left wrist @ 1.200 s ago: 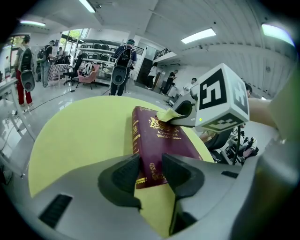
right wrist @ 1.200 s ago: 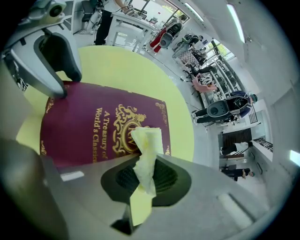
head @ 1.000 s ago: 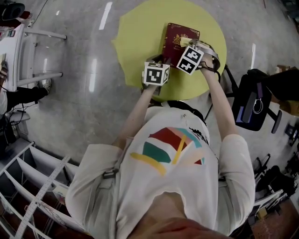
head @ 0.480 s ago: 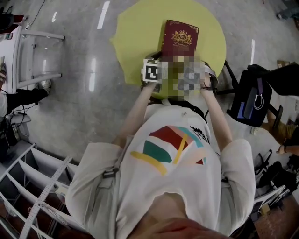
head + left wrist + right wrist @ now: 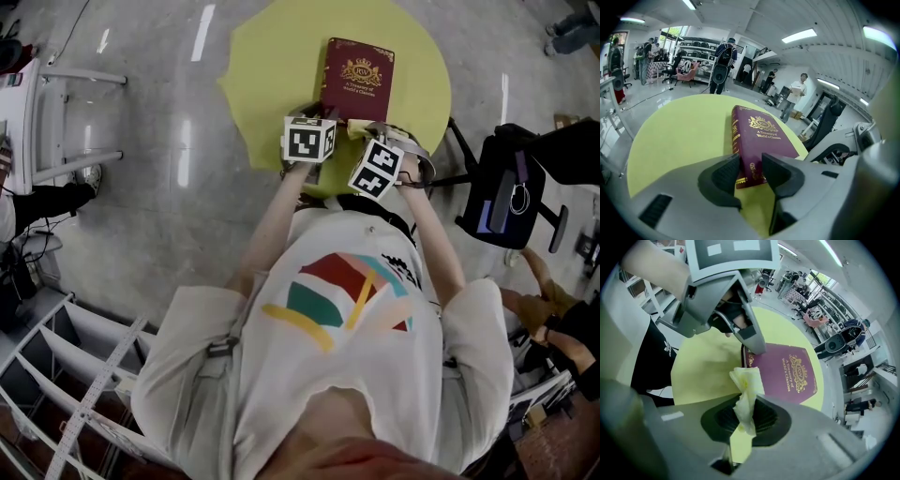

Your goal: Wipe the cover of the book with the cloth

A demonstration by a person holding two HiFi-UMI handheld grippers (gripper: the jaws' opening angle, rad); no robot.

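A maroon book (image 5: 356, 78) with gold print lies flat on the round yellow table (image 5: 272, 66). My left gripper (image 5: 314, 122) sits at the book's near left corner. In the left gripper view the jaws (image 5: 750, 161) stand a narrow gap apart, with the spine end of the book (image 5: 759, 140) showing in that gap. My right gripper (image 5: 367, 133) is shut on a pale yellow cloth (image 5: 746, 392), which bunches up from between its jaws. It hovers just off the near edge of the book (image 5: 787, 373), beside the left gripper (image 5: 754, 348).
A black chair with a bag (image 5: 506, 197) stands right of the table and white frames (image 5: 66, 112) stand to the left. Another person's arms (image 5: 548, 319) show at the lower right. People and office chairs (image 5: 684, 70) stand far beyond the table.
The right gripper with the cloth has drawn back across the cover to the book's near edge, so the whole cover shows. The left gripper has stayed at the corner.
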